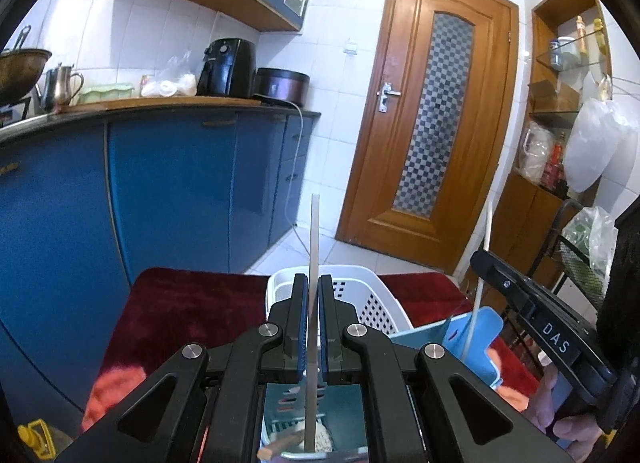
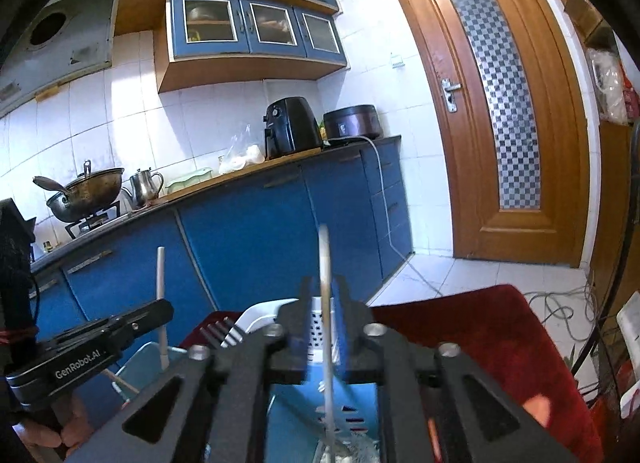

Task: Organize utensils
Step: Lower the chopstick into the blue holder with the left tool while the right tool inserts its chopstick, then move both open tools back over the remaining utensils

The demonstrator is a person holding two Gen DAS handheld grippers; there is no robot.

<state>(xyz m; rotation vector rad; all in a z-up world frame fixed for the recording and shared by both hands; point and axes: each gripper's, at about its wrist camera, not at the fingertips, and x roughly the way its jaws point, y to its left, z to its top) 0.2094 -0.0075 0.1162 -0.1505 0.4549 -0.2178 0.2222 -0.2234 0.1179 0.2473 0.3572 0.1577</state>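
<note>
The left claw [image 1: 313,295] is sitting nearest the lens in the left wrist view, its blue pads clamping a thin pale stick [image 1: 314,247] that is standing upright between them and rising well above the tips. Below the claw, the stick is running down into a blue tray [image 1: 476,327], where a brown handle [image 1: 280,445] and a metal utensil [image 1: 304,455] are lying, though this low corner is too cramped to name them surely.

In the right wrist view, the right claw [image 2: 326,299] is standing slightly apart around a white stick [image 2: 325,263], which is leaning a little between the pads; whether the pads are touching it is hard to say, since the picture is blurred here. The lower end of the white stick is reaching into the blue tray.

A white basket [image 1: 372,303] with perforated walls is standing just beyond the tray, on a red cloth [image 1: 188,303] covering the desk. Each claw is showing in the other's view, held by a hand [image 1: 556,411] at the frame edge.

Blue cabinets [image 1: 168,183] and a wooden door [image 1: 436,111] are filling the background.
</note>
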